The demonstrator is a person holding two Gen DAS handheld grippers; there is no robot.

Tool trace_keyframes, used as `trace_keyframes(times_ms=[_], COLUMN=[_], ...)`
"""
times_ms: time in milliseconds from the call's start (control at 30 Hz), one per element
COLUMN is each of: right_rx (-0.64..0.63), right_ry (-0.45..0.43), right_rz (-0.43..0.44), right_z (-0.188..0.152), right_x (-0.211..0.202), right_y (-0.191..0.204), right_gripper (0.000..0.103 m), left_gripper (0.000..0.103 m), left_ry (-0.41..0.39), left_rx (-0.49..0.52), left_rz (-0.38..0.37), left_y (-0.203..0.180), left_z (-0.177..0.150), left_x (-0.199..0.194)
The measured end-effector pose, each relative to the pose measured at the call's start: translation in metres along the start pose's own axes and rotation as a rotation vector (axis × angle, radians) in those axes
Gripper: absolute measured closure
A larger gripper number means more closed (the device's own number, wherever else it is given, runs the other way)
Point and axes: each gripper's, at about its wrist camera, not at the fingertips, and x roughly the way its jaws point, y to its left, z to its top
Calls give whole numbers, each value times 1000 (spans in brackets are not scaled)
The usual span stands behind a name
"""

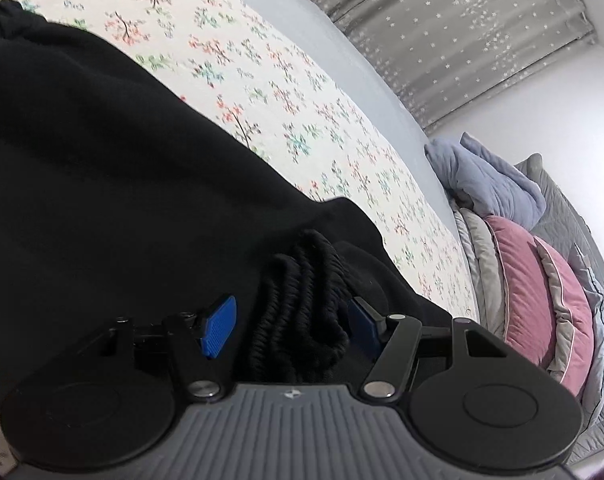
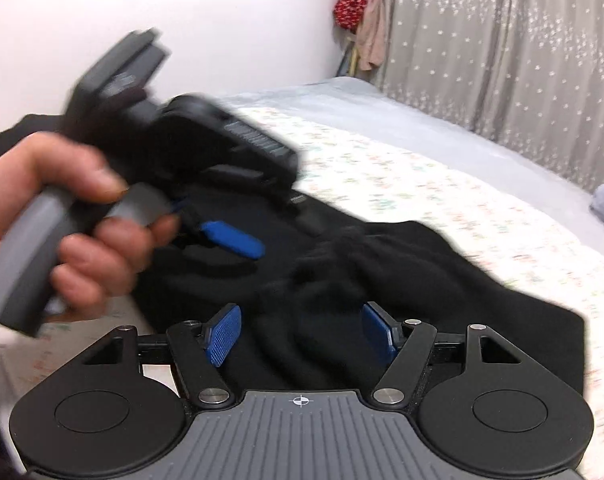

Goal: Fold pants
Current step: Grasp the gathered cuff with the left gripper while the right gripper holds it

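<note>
No legible writing — black pants (image 1: 102, 168) on floral bedspread (image 1: 286, 92).

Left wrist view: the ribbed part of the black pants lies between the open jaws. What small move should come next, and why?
Probably close the left gripper on the ribbed band. Its jaws stand open with the bunched band between them, and a gap shows beside one pad, so the pants are not yet gripped for the fold.

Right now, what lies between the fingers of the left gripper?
In the left wrist view, a bunched ribbed cuff of the black pants lies between the left gripper fingers.
</note>
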Motion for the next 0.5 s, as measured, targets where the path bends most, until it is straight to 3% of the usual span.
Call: trace_keyframes(times_ms=[67, 133, 233, 300, 500], right_rx=[69, 127, 104, 69, -91], right_ry=[5, 18, 15, 40, 2], right_rz=[32, 89, 118, 114, 39], right_z=[-1, 3, 2, -3, -13], right_x=[6, 22, 38, 47, 28], right_y=[-15, -23, -13, -2, 24], right_gripper=[40, 53, 69, 98, 100], left_gripper=[37, 37, 37, 37, 37], left_ry=[8, 12, 19, 23, 43], left_rx=[-9, -12, -41, -59, -41], left_rz=[-2, 8, 9, 10, -8], left_y=[6, 7, 13, 18, 15], left_z=[0, -1, 0, 1, 1], left_x=[-2, -3, -5, -7, -4])
